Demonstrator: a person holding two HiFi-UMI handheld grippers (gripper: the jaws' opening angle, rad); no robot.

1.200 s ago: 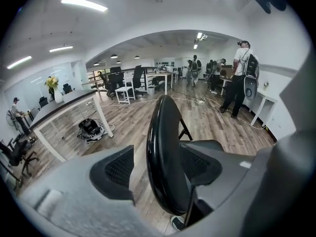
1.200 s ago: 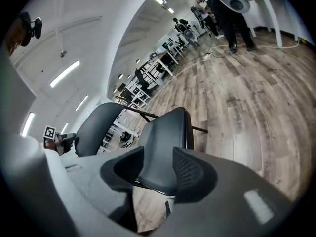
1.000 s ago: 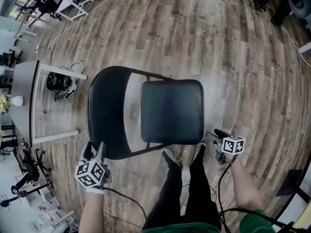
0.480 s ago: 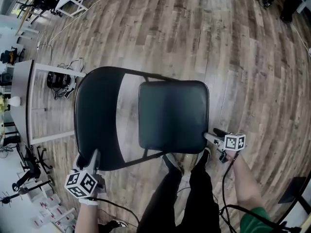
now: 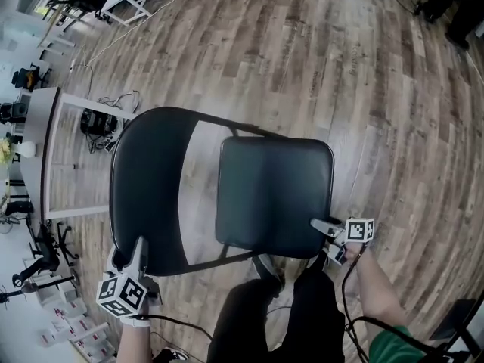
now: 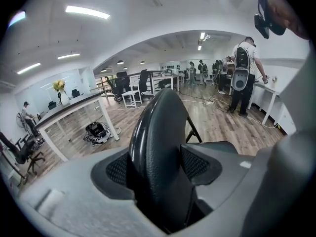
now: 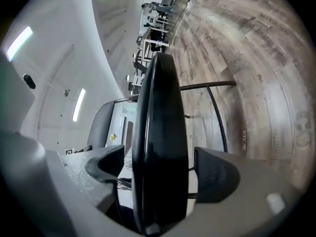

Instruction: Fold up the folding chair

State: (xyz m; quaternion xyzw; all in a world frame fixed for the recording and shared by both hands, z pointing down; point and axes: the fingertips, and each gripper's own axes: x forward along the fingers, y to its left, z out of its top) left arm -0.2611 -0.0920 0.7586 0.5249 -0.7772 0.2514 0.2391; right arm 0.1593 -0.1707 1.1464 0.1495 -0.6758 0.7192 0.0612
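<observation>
A black folding chair stands open on the wood floor, backrest (image 5: 147, 195) to the left and padded seat (image 5: 272, 191) to the right in the head view. My left gripper (image 5: 136, 249) is shut on the backrest's near edge. In the left gripper view both pads (image 6: 118, 169) press on the backrest (image 6: 158, 122). My right gripper (image 5: 321, 229) is at the seat's near right corner. Its jaws have just been opening and now stand open. The seat's edge (image 7: 160, 107) runs between them with a gap at each pad (image 7: 215, 174).
A white table (image 5: 45, 157) stands left of the chair with a box and cables (image 5: 94, 123) beneath it. The person's legs (image 5: 287, 308) are just behind the seat. In the left gripper view, people (image 6: 242, 78) stand by desks at the far right.
My right gripper has sunk and closed in on the seat's corner, so the seat edge now lies between its jaws. The left gripper stays on the backrest, a little lower in view.
</observation>
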